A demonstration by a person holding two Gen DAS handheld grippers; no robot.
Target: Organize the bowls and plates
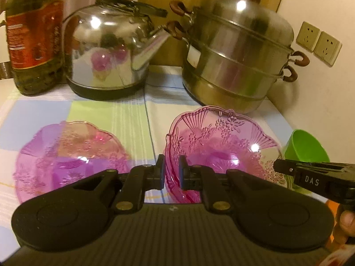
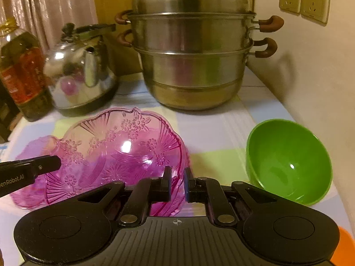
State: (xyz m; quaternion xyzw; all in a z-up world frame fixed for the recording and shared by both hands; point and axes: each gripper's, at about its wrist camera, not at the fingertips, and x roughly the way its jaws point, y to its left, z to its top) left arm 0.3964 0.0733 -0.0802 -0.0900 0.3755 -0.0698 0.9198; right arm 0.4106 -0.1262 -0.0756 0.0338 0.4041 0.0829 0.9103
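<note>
Green bowl (image 2: 288, 161) whole only from right wrist

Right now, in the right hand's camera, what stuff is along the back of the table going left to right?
Oil bottle → kettle → big steamer pot → wall sockets.

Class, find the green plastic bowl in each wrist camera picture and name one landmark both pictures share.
Left wrist view: the green plastic bowl sits at the right edge, partly hidden behind the other gripper.
Right wrist view: the green plastic bowl is in full view at lower right.
Shared landmark: the tiered stainless steel steamer pot behind it.
</note>
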